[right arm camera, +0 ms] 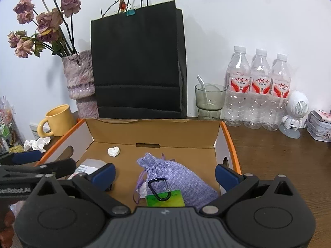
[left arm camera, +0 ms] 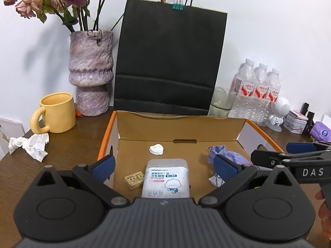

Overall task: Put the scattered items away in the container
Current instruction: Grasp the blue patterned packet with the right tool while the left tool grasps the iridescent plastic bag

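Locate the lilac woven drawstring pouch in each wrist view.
Left wrist: lilac woven drawstring pouch, right side of the open cardboard box, partly behind a gripper finger.
Right wrist: pouch, centre foreground, in the box.
Shared landmark: small white heart-shaped piece.

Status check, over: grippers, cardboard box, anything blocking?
Left gripper and right gripper open, empty. Open cardboard box holds purple drawstring pouch. Nothing blocking.

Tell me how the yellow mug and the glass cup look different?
The yellow mug is solid yellow, while the glass cup is see-through. The mug has a big handle; the glass cup shows none. The glass cup holds a straw; nothing sticks out of the mug. Both stand upright on the wooden table, outside the cardboard box.
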A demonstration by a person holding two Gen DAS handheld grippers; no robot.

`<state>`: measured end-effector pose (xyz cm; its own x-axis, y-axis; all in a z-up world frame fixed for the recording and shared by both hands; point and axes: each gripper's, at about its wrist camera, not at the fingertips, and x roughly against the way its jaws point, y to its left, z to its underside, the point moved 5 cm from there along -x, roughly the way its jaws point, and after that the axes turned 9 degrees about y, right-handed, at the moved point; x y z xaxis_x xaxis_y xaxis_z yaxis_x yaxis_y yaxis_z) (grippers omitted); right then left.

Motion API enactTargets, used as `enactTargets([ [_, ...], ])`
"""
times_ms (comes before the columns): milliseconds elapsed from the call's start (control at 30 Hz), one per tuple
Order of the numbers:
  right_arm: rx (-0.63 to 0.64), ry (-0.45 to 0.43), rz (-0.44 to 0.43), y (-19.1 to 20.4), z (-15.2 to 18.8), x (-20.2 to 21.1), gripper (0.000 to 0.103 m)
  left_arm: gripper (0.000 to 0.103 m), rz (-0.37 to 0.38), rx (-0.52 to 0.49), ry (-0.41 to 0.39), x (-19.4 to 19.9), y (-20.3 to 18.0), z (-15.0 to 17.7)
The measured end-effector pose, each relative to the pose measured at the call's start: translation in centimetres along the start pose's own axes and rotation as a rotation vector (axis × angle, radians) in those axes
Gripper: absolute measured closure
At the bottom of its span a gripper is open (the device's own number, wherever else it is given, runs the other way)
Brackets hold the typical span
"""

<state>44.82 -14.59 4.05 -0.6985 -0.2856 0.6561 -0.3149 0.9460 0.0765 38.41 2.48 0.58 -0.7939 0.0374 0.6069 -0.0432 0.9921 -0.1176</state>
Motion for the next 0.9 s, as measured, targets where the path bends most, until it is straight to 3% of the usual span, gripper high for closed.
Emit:
enactTargets([
  [467, -0.027, 0.01, 0.019, 0.2, 4.4, 4.8, 0.0, 0.0, -0.022, 0.051, 0.025, 5.4, 4.1, 3.8],
  [900, -0.065, 0.082, 0.069, -0.6, 10.2, 7.3, 0.0, 0.0, -0.021, 0.09, 0.105, 6.2, 5.7, 8.4],
])
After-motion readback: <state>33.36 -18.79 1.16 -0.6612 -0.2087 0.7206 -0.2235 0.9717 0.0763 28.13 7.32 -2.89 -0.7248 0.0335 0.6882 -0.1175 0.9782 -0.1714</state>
